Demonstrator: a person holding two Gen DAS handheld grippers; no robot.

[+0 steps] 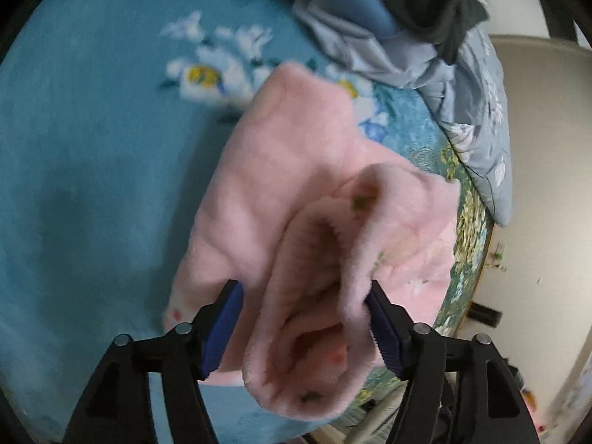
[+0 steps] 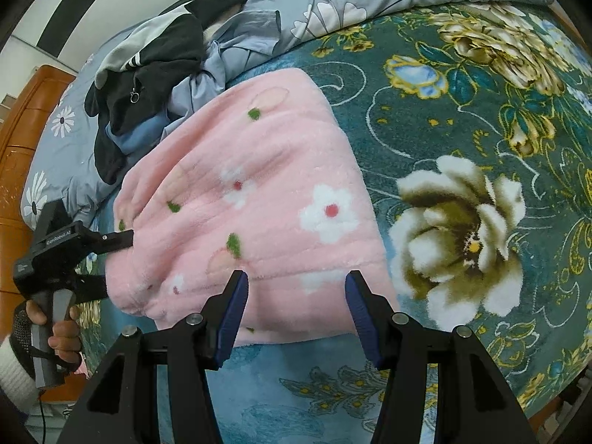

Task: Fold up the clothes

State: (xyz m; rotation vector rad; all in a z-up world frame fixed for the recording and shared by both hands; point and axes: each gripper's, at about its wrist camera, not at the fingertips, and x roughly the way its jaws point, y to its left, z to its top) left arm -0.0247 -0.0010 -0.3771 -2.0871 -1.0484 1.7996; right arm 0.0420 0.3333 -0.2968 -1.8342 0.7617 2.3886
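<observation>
— What's nearest?

— The right gripper (image 2: 296,309), fingers spread wide and grasping nothing, poised over the near hem of the pink fleece garment (image 2: 259,199). In the right wrist view the garment lies on the floral blanket (image 2: 462,118) that covers the bed, towards its left side.

— And the left gripper (image 1: 305,327)?

— Its blue pads (image 1: 222,329) stand apart, with a thick rolled fold of the pink fleece bunched between them. The fold touches the right-hand pad; whether the fingers actually clamp it, I cannot tell. In the right wrist view this gripper (image 2: 122,259) reaches in at the garment's left edge, a hand (image 2: 59,333) wrapped round its grey handle.

— Is the garment flat?

— Mostly — its white flowers and green leaves face up, and the left edge is lifted and bunched.

— Further back?

— A pile of clothes (image 2: 155,74), black, grey and pale blue, just beyond the garment's far left corner, touching it. Behind that, a grey daisy-print quilt (image 2: 333,3) along the far edge of the bed, and a wooden headboard (image 2: 26,125) at the left.
</observation>
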